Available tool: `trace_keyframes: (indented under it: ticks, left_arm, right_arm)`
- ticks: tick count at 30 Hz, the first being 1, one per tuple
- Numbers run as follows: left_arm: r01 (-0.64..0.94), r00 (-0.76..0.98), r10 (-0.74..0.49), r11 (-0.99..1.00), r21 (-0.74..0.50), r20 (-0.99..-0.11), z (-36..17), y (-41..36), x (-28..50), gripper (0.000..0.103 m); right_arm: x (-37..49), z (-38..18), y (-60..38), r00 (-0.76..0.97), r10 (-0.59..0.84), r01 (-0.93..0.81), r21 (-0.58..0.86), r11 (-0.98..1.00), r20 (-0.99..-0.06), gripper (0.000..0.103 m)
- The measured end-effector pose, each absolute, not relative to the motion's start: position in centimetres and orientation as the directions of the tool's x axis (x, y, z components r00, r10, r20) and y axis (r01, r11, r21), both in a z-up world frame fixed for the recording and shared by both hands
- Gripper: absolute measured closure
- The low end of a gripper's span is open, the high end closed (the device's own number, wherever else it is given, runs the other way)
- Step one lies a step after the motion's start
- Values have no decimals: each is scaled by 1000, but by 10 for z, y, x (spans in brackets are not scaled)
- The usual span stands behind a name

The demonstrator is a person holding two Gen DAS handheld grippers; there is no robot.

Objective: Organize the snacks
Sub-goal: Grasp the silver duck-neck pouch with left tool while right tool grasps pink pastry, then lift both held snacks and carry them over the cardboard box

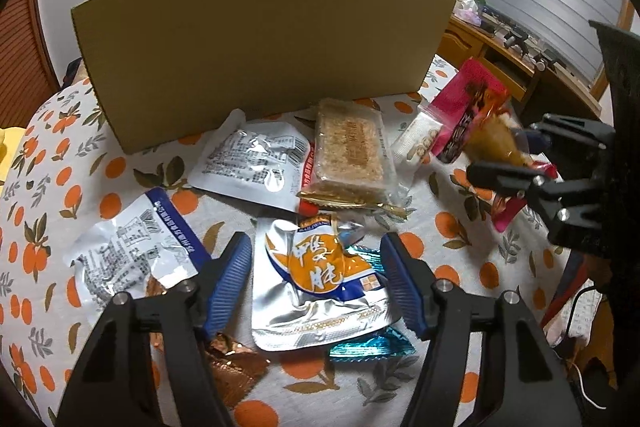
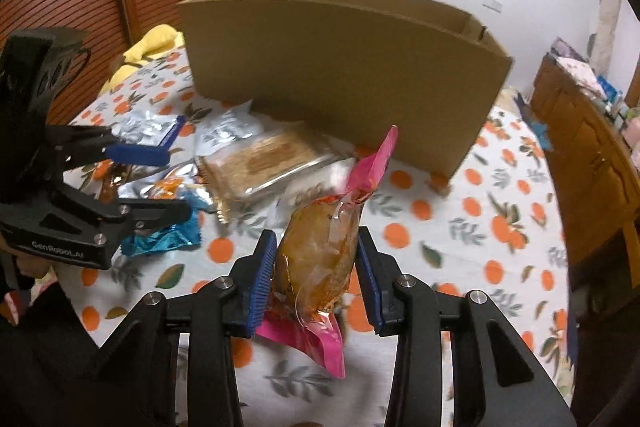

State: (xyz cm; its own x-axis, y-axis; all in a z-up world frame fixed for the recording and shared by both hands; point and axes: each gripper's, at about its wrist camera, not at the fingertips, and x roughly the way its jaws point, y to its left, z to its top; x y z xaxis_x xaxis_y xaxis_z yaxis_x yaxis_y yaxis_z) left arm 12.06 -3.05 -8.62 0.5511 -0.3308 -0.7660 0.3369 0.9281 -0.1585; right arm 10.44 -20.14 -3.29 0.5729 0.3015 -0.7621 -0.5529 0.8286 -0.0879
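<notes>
- Pink snack packet (image 2: 316,259): clamped between right gripper (image 2: 316,267) fingers, clear of the worktop (image 2: 460,227).
- Left gripper (image 1: 316,283): fingers apart, straddling the foil pouch (image 1: 320,287).
- Risk: slick wrapper may slip before reaching the cardboard box (image 2: 340,67).

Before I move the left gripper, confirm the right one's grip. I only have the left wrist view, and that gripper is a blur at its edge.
Observer: The right gripper is shut on the pink packet. Both blue pads press on its clear middle, one from each side.
Operator: Good. Now check the box top for me. I only see its front wall.
Observer: The cardboard box is open on top. The right wrist view shows the inside of its far wall, but not its floor.
</notes>
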Motion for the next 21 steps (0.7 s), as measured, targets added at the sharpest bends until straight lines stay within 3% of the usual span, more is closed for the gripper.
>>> trace_keyframes:
  ticks: [6, 9, 21]
  left_arm:
    - [338, 547, -331, 928, -158, -769, -87, -35, 125, 38]
    - [334, 560, -310, 933, -133, -768, -87, -37, 125, 50]
    - [326, 575, -328, 932, -158, -750, -81, -24, 117, 59]
  right_arm:
    - [103, -28, -207, 587, 299, -544, -94, 834, -752, 64]
    - [101, -27, -206, 592, 299, -543, -96, 834, -748, 64]
    - [98, -21, -209, 600, 309, -541, -90, 836, -738, 64]
